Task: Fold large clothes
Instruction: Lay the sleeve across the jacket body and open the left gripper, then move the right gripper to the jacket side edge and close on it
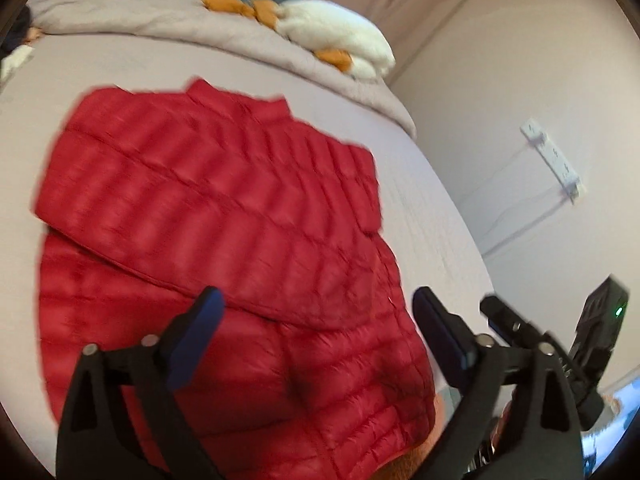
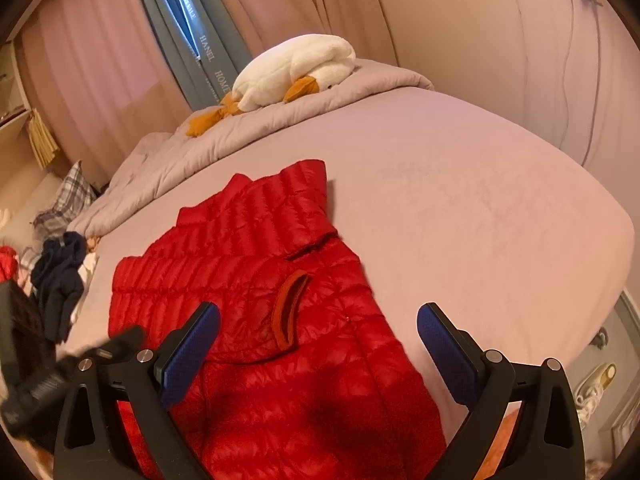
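A red quilted puffer jacket [image 1: 224, 240] lies flat on the pale bed sheet [image 1: 420, 200], with a sleeve folded across its body. It also shows in the right wrist view [image 2: 256, 280], where the sleeve cuff [image 2: 290, 312] rests on the body. My left gripper [image 1: 316, 312] is open and empty, hovering over the jacket's near hem. My right gripper [image 2: 318, 324] is open and empty, above the jacket's near right part. The right gripper also shows at the right edge of the left wrist view [image 1: 516, 324].
A rumpled grey duvet [image 2: 280, 120] lies at the far end of the bed with a white and orange plush goose [image 2: 296, 68] on it. Dark clothes [image 2: 60, 276] are piled at the bed's left side. A wall with a power strip [image 1: 552, 160] stands right of the bed.
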Available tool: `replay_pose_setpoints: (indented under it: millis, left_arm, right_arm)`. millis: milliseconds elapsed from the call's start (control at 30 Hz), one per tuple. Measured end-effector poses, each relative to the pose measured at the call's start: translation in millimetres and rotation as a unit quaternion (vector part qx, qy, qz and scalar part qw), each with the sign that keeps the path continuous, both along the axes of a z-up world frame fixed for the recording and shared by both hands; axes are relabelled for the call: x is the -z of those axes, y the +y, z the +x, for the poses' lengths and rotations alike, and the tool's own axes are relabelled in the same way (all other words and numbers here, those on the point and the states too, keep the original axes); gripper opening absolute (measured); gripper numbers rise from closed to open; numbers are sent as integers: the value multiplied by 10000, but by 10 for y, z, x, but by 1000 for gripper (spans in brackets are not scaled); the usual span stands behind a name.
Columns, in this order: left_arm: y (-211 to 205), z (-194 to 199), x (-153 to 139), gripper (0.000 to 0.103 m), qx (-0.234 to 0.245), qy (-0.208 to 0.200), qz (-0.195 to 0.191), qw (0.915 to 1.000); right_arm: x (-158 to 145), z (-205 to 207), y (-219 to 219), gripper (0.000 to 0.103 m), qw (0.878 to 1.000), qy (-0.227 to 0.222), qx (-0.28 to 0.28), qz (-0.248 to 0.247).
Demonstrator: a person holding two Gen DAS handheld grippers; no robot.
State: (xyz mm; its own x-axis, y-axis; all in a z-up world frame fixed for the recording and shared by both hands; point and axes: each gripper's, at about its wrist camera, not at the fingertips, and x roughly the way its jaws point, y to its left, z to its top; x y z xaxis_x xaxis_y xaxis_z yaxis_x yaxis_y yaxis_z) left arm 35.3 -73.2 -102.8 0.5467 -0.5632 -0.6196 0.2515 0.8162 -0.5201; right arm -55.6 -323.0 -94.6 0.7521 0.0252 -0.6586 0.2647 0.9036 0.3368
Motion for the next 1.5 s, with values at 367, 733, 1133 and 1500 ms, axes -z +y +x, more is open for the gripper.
replay_pose_setpoints:
  millis: [367,733,1133,1500]
  left_arm:
    - [1006,-67,34,103,-1618,137,271,9864]
    - [1580,-272,326,103,-2562,631,182,9644]
    - [2002,-459,306,102,-2883,528,-281,9557]
    - [2209,-542,275,102,-3061,489,-381,9500]
  right_arm:
    - [150,184,84,94,9995,172,-244,125]
    - [666,665,239,82,9925,987,-663,290]
    - [688,969,559,40,9814,1442,-1257,178]
    - [143,809,739,17,9840,710,-1499,-656]
